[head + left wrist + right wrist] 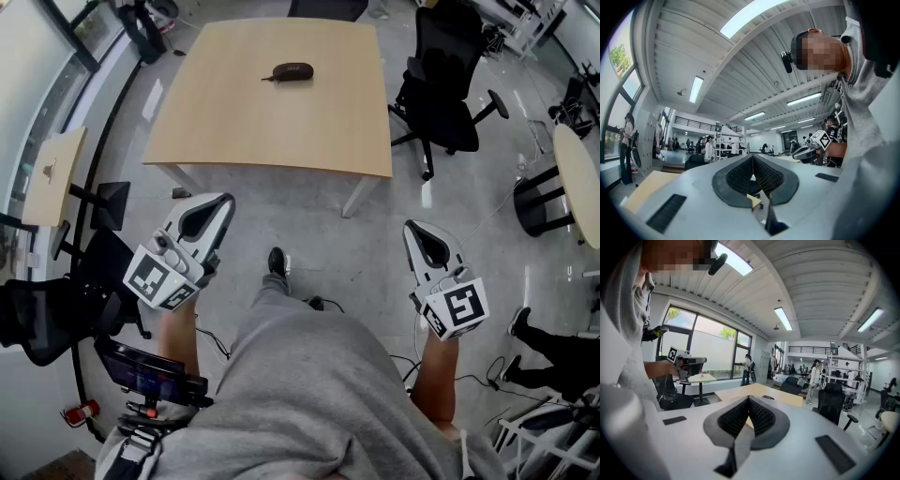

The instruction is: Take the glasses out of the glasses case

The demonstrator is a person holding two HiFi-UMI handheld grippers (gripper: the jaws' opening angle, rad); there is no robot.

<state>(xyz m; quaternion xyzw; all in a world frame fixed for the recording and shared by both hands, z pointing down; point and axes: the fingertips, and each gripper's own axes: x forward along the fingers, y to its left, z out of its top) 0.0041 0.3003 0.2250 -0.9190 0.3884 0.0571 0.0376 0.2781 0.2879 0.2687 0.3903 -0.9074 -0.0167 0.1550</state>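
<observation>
A dark, closed glasses case (292, 71) lies on the far half of the light wooden table (272, 131), well ahead of both grippers. My left gripper (223, 202) hangs over the floor in front of the table's near left corner, its jaws shut and empty (752, 157). My right gripper (413, 229) is held near the table's right front corner, jaws together with nothing in them (749, 398). In the right gripper view the table (759, 391) stretches ahead, with a small dark shape (768, 397) on it that is probably the case.
A black office chair (441, 94) stands at the table's right side. A small round table (52, 173) and a dark chair (56, 309) are at my left. Another round table (579, 183) and someone's legs (562, 349) are at the right. Cables lie on the floor.
</observation>
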